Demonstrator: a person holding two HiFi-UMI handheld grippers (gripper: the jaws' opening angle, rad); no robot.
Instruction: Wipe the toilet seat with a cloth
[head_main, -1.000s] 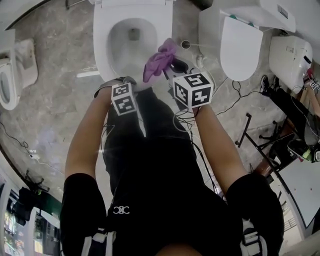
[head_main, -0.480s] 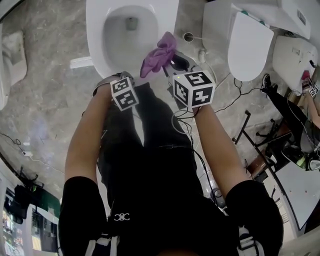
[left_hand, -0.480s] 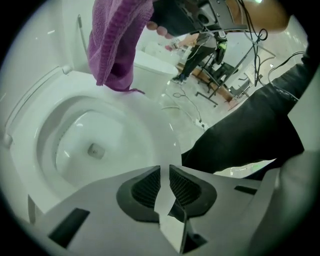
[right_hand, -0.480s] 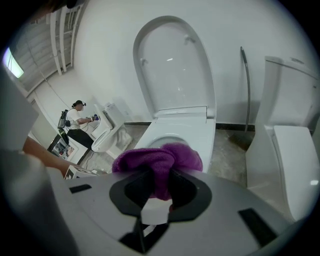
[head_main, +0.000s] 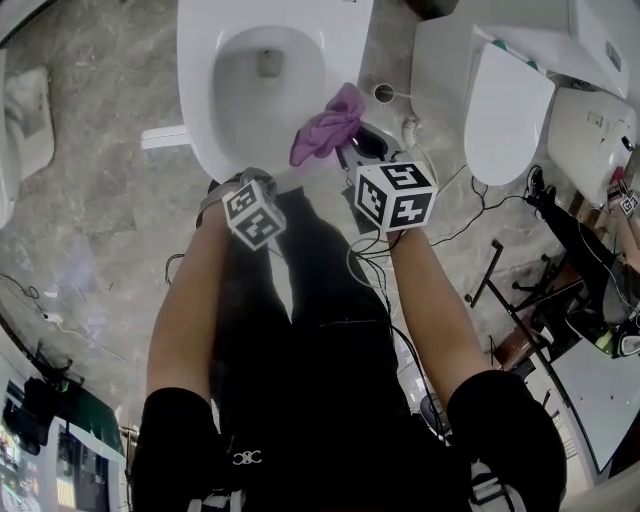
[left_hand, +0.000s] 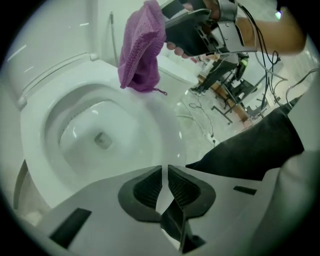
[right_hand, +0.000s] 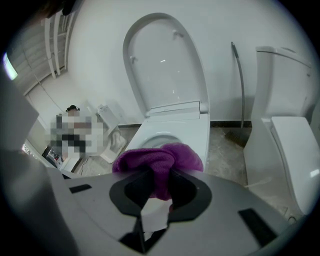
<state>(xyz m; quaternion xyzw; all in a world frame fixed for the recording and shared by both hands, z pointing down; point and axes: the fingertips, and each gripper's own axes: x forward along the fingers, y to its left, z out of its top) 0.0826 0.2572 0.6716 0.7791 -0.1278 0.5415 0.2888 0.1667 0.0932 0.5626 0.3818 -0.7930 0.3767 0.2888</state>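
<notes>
A white toilet (head_main: 200, 110) stands with its lid (right_hand: 167, 65) raised and its bowl open below me. My right gripper (right_hand: 159, 172) is shut on a purple cloth (right_hand: 160, 160). The cloth (head_main: 328, 125) hangs just over the rim's right front; the left gripper view shows it (left_hand: 142, 50) dangling from the right gripper (left_hand: 175, 30). My left gripper (left_hand: 165, 167) hovers over the front rim (left_hand: 150, 115). Its jaws have just been closing to a narrow slit with nothing between them. In the head view its marker cube (head_main: 253, 213) hides the jaws.
A second toilet (head_main: 490, 90) stands close on the right, with more white fixtures (head_main: 590, 120) beyond it. Another fixture (head_main: 25, 110) sits at the left edge. Cables (head_main: 460, 200) trail over the marble floor, and dark metal frames (head_main: 520, 290) stand at right. My legs are against the bowl's front.
Both grippers have sunk toward the toilet, bringing the cloth closer to the rim. The left gripper's marker cube has rolled.
</notes>
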